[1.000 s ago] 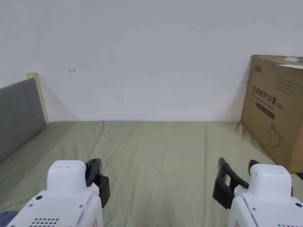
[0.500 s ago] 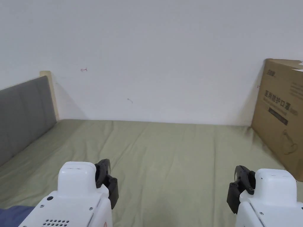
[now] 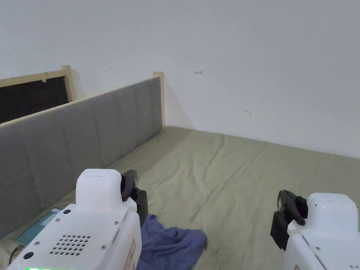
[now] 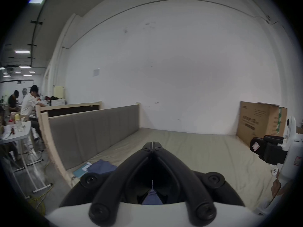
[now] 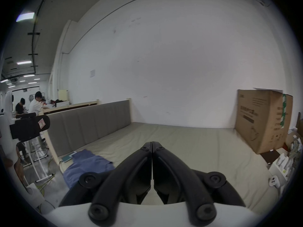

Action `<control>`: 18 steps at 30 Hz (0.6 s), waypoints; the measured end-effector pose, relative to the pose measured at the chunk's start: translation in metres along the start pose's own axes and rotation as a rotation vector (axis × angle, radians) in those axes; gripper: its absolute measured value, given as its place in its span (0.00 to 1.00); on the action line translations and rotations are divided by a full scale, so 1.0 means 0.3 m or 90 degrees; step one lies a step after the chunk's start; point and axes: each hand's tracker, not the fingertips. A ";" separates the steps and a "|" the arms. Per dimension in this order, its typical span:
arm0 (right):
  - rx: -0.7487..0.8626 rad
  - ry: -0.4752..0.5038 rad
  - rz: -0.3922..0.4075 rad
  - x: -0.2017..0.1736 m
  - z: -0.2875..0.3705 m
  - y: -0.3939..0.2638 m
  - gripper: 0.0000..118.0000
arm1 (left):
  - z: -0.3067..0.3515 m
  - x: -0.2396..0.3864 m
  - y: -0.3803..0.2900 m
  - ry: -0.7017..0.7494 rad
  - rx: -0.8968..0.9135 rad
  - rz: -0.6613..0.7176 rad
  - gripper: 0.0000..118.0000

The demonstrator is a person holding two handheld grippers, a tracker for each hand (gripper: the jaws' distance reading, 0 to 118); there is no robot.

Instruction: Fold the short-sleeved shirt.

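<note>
Green bed (image 3: 228,168) carries the crumpled blue shirt (image 3: 168,242), at four o'clock beside the left tool (image 3: 135,197). Both tools, the right tool (image 3: 286,219) included, are pressed together, empty.

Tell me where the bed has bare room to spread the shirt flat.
The green sheet is bare from the grey headboard across to the cardboard box, back to the white wall. It is crowded only near the headboard, where the crumpled blue shirt and a teal flat item lie.
</note>
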 end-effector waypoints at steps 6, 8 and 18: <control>-0.019 0.029 0.019 -0.064 -0.046 -0.027 0.01 | -0.026 -0.112 -0.032 0.046 -0.025 0.023 0.00; -0.027 0.032 0.020 -0.070 -0.063 -0.032 0.01 | -0.047 -0.123 -0.050 0.056 -0.034 0.023 0.00; -0.075 0.023 0.038 -0.064 -0.144 -0.088 0.01 | -0.307 -0.148 -0.290 0.055 -0.209 0.027 0.00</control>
